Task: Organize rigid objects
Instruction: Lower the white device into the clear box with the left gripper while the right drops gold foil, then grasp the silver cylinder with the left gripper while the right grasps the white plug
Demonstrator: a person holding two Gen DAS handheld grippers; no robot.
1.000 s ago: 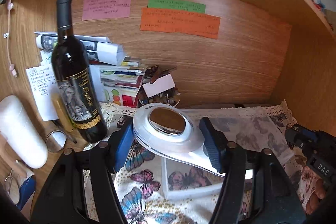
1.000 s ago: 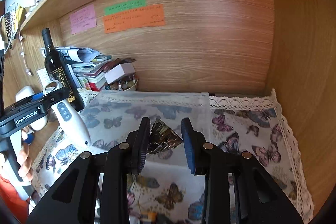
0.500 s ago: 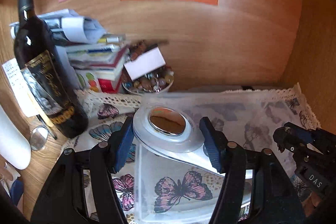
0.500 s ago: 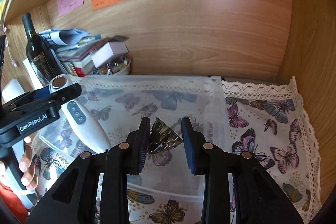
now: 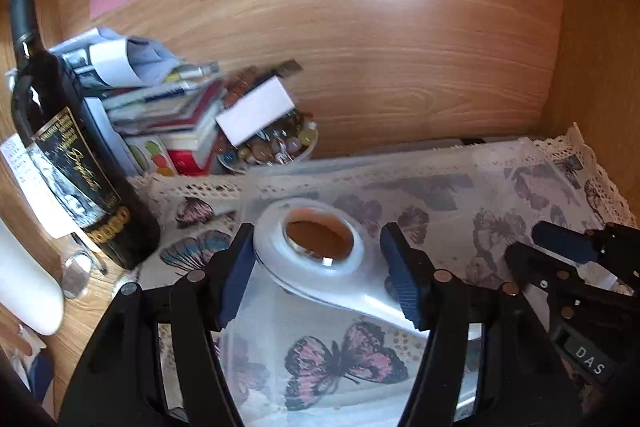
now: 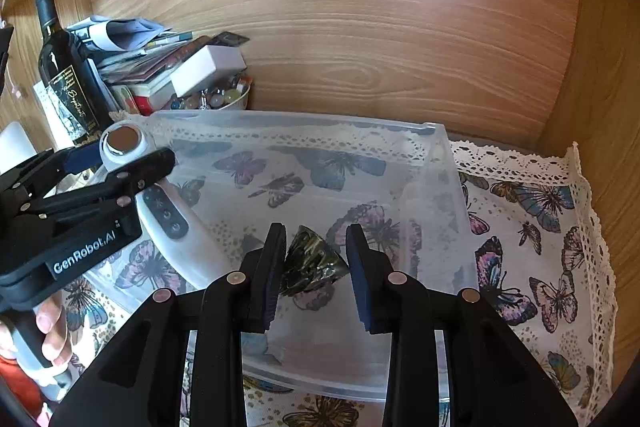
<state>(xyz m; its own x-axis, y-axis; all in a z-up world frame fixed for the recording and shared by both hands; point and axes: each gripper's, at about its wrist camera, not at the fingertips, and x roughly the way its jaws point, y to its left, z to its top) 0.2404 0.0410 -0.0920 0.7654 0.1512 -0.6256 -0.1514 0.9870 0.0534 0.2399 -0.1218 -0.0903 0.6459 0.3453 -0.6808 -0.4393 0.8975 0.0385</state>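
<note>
My left gripper point(image 5: 316, 263) is shut on a white handheld device with a round metal head point(image 5: 316, 243); it hangs over the left end of a clear plastic bin point(image 5: 400, 167). In the right wrist view the device point(image 6: 168, 219) and left gripper point(image 6: 120, 163) show at left. My right gripper point(image 6: 316, 263) is shut on a shiny dark crumpled piece with gold flecks point(image 6: 310, 259), held above the middle of the bin point(image 6: 436, 167). The right gripper point(image 5: 568, 251) also shows at the right edge of the left wrist view.
A dark wine bottle point(image 5: 68, 155) stands at left. Beside it are stacked books and papers point(image 5: 160, 107), a white box point(image 5: 256, 111) and a bowl of beads point(image 5: 276, 147). The wooden back wall point(image 6: 400, 27) carries coloured notes. A butterfly cloth point(image 6: 540, 247) covers the shelf.
Both grippers moved forward and down over the clear bin, each keeping its hold. The bottle and the stack now sit further left in both views.
</note>
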